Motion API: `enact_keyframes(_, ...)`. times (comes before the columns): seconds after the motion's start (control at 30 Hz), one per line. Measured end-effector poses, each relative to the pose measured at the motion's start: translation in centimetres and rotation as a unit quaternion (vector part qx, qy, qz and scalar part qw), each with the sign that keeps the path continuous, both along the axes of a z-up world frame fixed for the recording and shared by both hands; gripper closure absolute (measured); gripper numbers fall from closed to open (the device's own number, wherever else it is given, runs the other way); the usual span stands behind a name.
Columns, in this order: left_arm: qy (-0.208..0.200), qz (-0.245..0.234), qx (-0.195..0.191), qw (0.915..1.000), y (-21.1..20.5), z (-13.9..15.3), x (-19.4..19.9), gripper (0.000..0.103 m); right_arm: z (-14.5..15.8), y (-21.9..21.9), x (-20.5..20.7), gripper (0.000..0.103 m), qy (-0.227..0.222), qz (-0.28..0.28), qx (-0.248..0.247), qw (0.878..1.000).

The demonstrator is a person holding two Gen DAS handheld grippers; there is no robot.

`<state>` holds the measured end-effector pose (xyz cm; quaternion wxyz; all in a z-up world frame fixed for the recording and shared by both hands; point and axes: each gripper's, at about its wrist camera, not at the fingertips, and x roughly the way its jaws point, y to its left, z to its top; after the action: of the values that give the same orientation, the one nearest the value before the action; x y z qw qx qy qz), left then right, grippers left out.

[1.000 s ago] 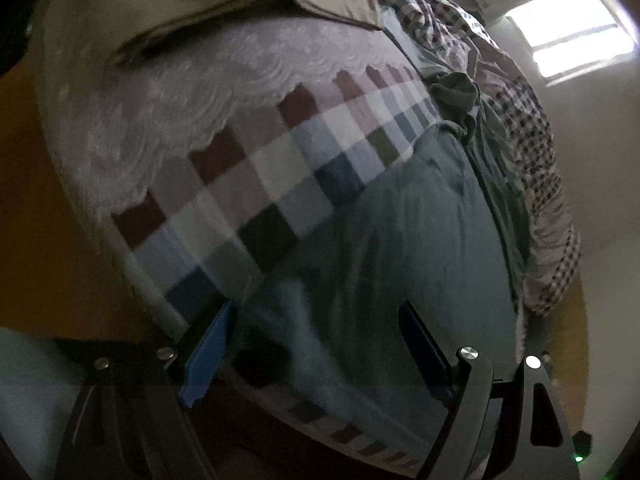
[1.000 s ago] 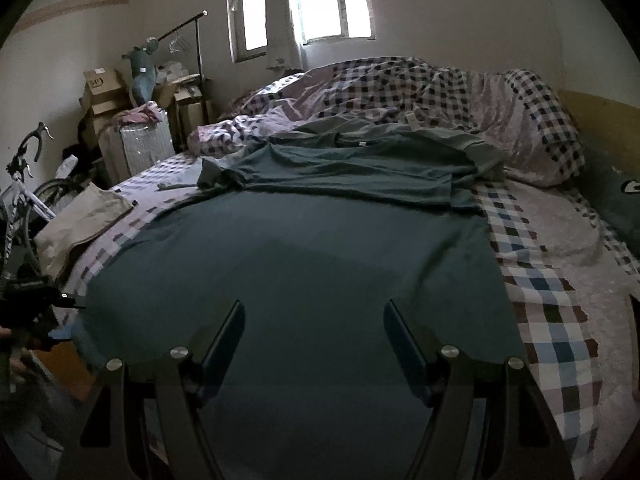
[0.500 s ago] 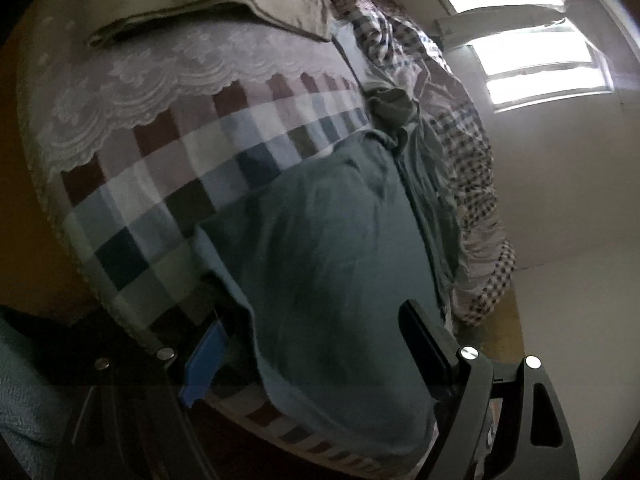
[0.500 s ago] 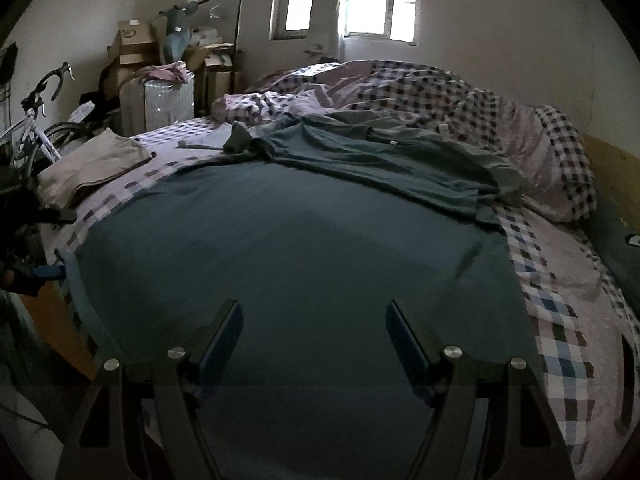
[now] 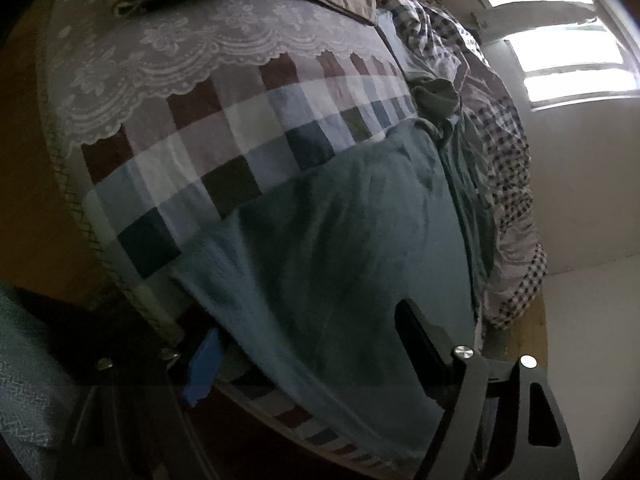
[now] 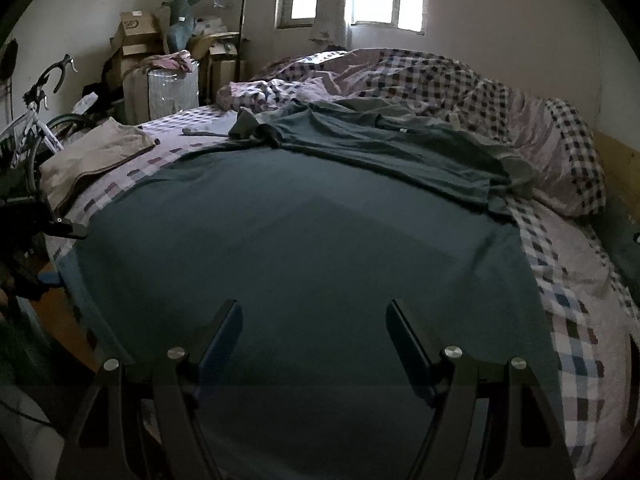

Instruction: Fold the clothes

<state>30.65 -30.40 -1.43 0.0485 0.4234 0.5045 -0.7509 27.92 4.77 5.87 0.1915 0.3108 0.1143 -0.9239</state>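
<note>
- A dark teal garment [image 6: 304,240] lies spread flat across the near half of the bed [image 6: 580,320], its lower hem hanging over the bed's edge close to both of my tools
- A second green shirt [image 6: 384,148] lies rumpled beyond it, touching its far edge, with a checked quilt [image 6: 460,88] heaped behind; a folded beige garment [image 6: 92,160] rests at the bed's left corner
- My right tool [image 6: 314,332] hovers over the near part of the teal cloth with its jaws spread wide and nothing between them
- My left tool [image 5: 308,344] sits low at the left edge of the bed, jaws wide apart on either side of the draped hem; in the dim, tilted left wrist view the cloth seems to lie loose between them rather than pinched, though I cannot be sure
- The fabric reads as light, soft knit: it sags over the edge, shows shallow creases, and should bunch or slide on the checked sheet [image 5: 248,148] if dragged by one point
- I judge the best hold to be at the hem corners, one tool on each, pinching a small fold of both layers so the cloth lifts evenly and does not twist
</note>
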Motion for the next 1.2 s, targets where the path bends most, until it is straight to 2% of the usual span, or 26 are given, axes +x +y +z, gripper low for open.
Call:
enact_keyframes(0.07,-0.004,0.0,-0.002,1.0,-0.1,-0.1,0.1,0.042,-0.1,-0.2,0.1,0.025,0.001,0.001,0.003,1.0)
enact_keyframes(0.17,-0.011,0.0,-0.004,0.9999,-0.1,-0.2,0.3,0.05,-0.1,-0.4,0.2,0.025,0.004,0.005,0.006,1.0)
enact_keyframes(0.33,-0.021,0.0,-0.008,0.9997,-0.3,-0.4,0.5,0.072,-0.4,-1.4,0.4,0.025,0.009,0.02,0.016,1.0)
enact_keyframes(0.4,-0.026,0.0,-0.01,0.9996,-0.3,-0.5,0.7,0.074,-0.5,-1.9,0.6,0.025,0.01,0.029,0.022,0.999)
enact_keyframes(0.47,-0.03,-0.001,-0.012,0.9995,-0.4,-0.5,0.8,0.084,-0.7,-2.7,0.9,0.025,0.005,0.05,0.025,0.998)
enact_keyframes(0.5,-0.032,-0.001,-0.013,0.9994,-0.4,-0.4,0.8,0.092,-0.8,-3.2,1.2,0.025,0.008,0.056,0.029,0.998)
enact_keyframes(0.57,-0.029,0.0,-0.01,0.9995,-0.5,-0.3,0.8,0.098,-0.6,-4.1,1.8,0.025,0.015,0.08,0.031,0.996)
enact_keyframes(0.73,-0.005,-0.006,-0.001,1.0,-0.5,0.7,1.2,0.101,-0.8,-7.7,4.0,0.025,0.055,0.129,0.06,0.988)
enact_keyframes(0.83,0.011,-0.017,0.001,0.9998,-0.4,1.7,1.6,0.101,-1.9,-10.4,5.0,0.025,0.037,0.184,0.079,0.979)
enact_keyframes(0.97,0.033,-0.032,0.002,0.9989,-0.2,3.0,2.2,0.101,-3.4,-13.3,6.9,0.025,0.049,0.235,0.111,0.964)
enact_keyframes(1.2,0.053,-0.051,0.008,0.9973,-0.1,4.1,2.6,0.101,-4.7,-17.5,9.0,0.025,0.118,0.254,0.142,0.949)
